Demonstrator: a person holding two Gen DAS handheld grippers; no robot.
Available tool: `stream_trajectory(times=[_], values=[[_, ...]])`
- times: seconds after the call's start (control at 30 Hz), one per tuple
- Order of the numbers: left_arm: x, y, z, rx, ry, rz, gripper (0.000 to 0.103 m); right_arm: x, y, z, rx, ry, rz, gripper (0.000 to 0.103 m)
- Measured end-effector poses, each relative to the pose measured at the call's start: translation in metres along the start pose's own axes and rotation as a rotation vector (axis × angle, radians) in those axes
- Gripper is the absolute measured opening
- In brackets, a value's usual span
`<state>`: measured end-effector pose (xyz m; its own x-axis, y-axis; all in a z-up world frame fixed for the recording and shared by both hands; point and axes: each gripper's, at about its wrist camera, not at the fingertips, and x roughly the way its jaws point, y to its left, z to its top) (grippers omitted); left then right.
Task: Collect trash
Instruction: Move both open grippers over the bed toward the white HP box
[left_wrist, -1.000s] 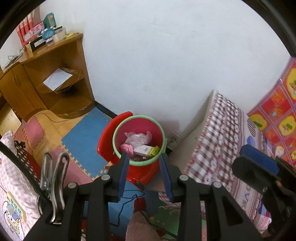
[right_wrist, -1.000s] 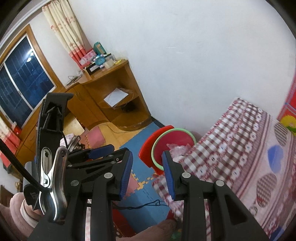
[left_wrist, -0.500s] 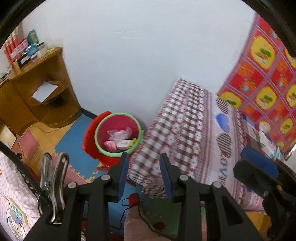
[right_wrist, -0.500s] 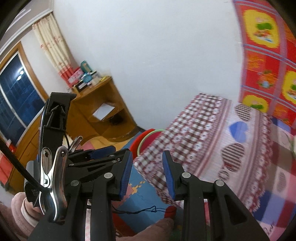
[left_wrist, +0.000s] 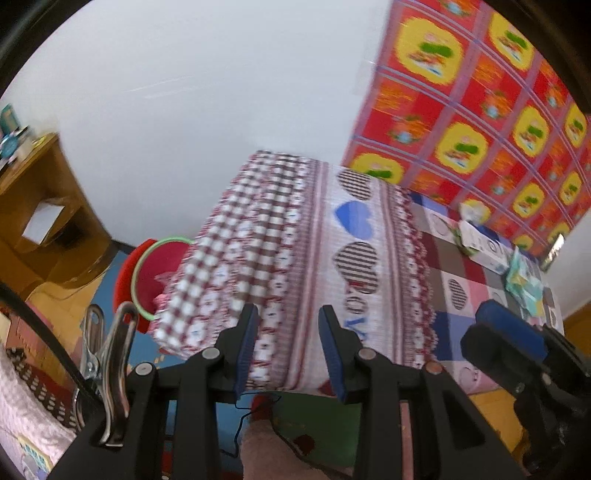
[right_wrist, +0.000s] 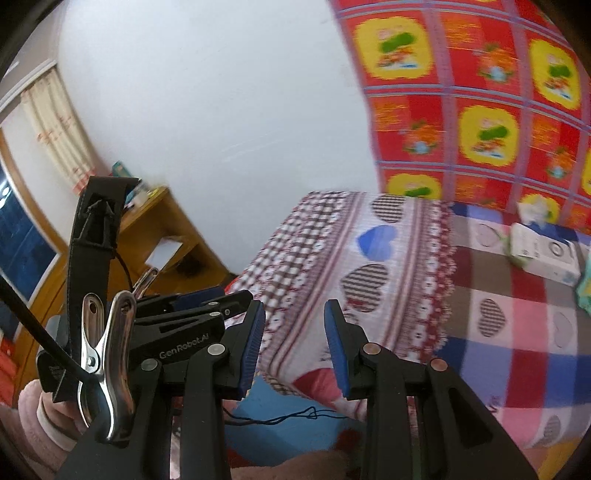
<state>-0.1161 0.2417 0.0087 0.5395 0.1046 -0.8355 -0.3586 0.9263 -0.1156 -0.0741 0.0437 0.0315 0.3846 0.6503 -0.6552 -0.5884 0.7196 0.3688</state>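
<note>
white wall (left_wrist: 207, 92), wooden shelf (left_wrist: 40, 206), patterned bed (right_wrist: 461, 295), blue floor mat (right_wrist: 280, 435).

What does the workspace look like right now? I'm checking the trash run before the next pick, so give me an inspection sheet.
Surface: bed under a checked and heart-print cover, bare at the near end.
Job's things: red bin with green rim on the floor beside the bed; white box, crumpled tissue and pale green packets at the far end of the bed.
Clutter: nothing seen besides those.
Grippers: left gripper and right gripper, fingers apart, nothing between them.
Cables: thin dark cord on the blue floor mat.
Surroundings: white wall, red and yellow patterned hanging, wooden corner shelf, curtained window.
</note>
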Motion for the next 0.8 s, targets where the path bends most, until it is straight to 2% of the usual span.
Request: stream_trajectory(times=[0.53,0.8], values=[[0.040,-0.099,0.050,0.210,0.025,-0.186,0.035,-0.023,-0.088,0.012,0.179,-0.068,-0.197,0.034],[0.069,-0.145,0.069,0.303,0.057,-0.229,0.036,-0.034,-0.142,0.009,0.271,-0.086,-0.282,0.034]])
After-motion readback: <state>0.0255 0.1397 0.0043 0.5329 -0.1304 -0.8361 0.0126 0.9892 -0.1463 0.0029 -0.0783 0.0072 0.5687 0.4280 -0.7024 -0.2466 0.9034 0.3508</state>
